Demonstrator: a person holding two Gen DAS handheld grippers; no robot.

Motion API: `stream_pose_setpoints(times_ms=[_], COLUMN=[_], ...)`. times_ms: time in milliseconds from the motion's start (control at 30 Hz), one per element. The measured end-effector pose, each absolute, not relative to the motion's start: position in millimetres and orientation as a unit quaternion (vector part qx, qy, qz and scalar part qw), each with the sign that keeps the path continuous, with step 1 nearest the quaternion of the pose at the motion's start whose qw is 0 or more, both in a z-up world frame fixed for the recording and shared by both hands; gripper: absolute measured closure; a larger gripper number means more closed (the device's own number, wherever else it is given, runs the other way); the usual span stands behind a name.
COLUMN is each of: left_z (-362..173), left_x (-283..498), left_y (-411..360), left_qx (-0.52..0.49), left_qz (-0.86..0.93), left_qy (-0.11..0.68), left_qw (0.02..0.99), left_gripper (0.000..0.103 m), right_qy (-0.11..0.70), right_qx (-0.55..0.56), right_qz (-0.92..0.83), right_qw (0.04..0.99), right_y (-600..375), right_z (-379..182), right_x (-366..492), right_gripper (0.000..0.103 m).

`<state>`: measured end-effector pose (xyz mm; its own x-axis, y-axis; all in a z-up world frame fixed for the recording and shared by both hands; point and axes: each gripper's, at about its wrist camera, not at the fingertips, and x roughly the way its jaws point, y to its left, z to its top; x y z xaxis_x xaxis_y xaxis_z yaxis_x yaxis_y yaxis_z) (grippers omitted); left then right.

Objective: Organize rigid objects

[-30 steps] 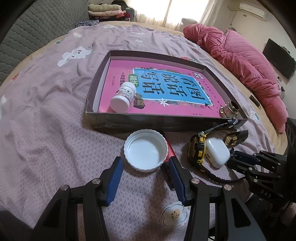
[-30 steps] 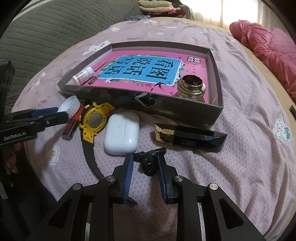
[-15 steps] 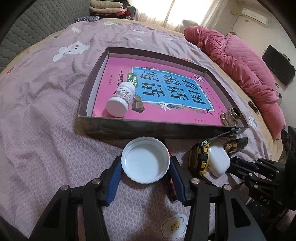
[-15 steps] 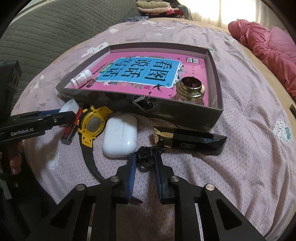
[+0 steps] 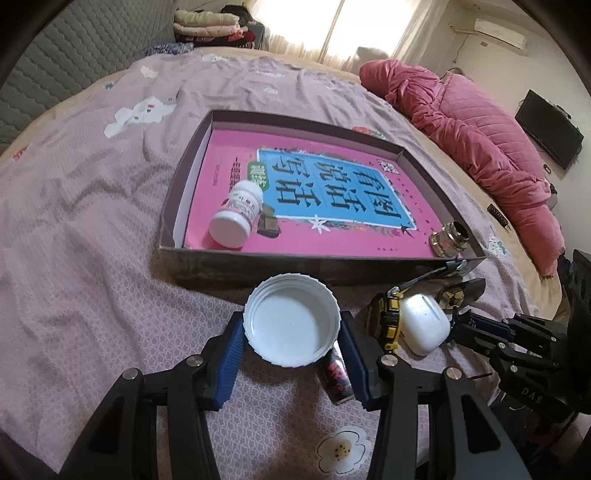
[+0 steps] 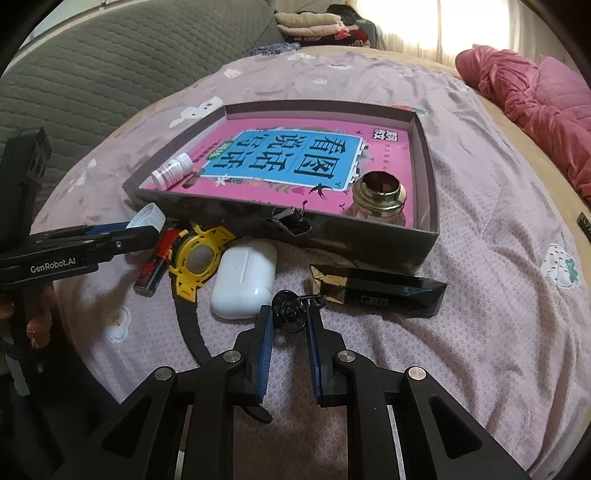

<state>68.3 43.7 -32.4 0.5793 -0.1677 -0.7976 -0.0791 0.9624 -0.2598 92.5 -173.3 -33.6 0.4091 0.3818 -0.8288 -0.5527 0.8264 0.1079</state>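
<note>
My left gripper (image 5: pixel 291 320) is shut on a white plastic lid (image 5: pixel 291 332), held open side up just above the bedspread, in front of the dark shallow box (image 5: pixel 295 266). A red tube (image 5: pixel 338 373) lies under it. My right gripper (image 6: pixel 290 314) is shut on a small black clip (image 6: pixel 291 312), beside the white earbud case (image 6: pixel 243 282) and the yellow-bezel watch (image 6: pixel 197 258). A black and gold faceted case (image 6: pixel 380 291) lies to its right. In the box lie a pink book (image 6: pixel 295 155), a white pill bottle (image 5: pixel 236 216) and a brass-necked glass bottle (image 6: pixel 376 195).
A binder clip (image 6: pixel 288 219) is clamped on the box's near wall. A pink quilt (image 5: pixel 476 140) is heaped at the far right. Folded clothes (image 5: pixel 210 26) lie at the far end and a grey padded headboard (image 6: pixel 92 74) runs along the left. Bare flowered bedspread (image 5: pixel 92 221) stretches left of the box.
The right jaws closed on the black clip. The left gripper kept hold of the white lid and raised it off the spread, so the red tube now shows beneath it.
</note>
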Motion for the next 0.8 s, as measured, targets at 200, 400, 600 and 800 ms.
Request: stream_pose_setpoints(times_ms=[200,400,600,800], left_z=[-24.4,-14.3,-10.7,-6.1], left_x=[64.2,60.8,60.4,59.7], left_y=[41.0,38.5,35.4,33.8], left_qx=[-0.121,-0.112,-0.104,-0.097], left_qz=[-0.025,-0.027,-0.03,-0.031], left_qy=[0.444,0.423,0.417,0.407], left_qw=[0.888,0.899,0.902,0.908], left_gripper=[0.053,0.053,0.053,0.053], right_qy=[0.448,0.415,0.384,0.372], right_qx=[-0.078,-0.064,-0.049,-0.03], right_qz=[0.286,0.292,0.302,0.305], right_qw=[0.844,0.86,0.871,0.876], right_y=[-177.7,-181.7,-183.9,-183.5], right_z=[-23.0,-6.7,7.8,16.1], right_x=[89.1,85.4,83.0,87.2], right_gripper=[0.085,0.085,0.085,0.085])
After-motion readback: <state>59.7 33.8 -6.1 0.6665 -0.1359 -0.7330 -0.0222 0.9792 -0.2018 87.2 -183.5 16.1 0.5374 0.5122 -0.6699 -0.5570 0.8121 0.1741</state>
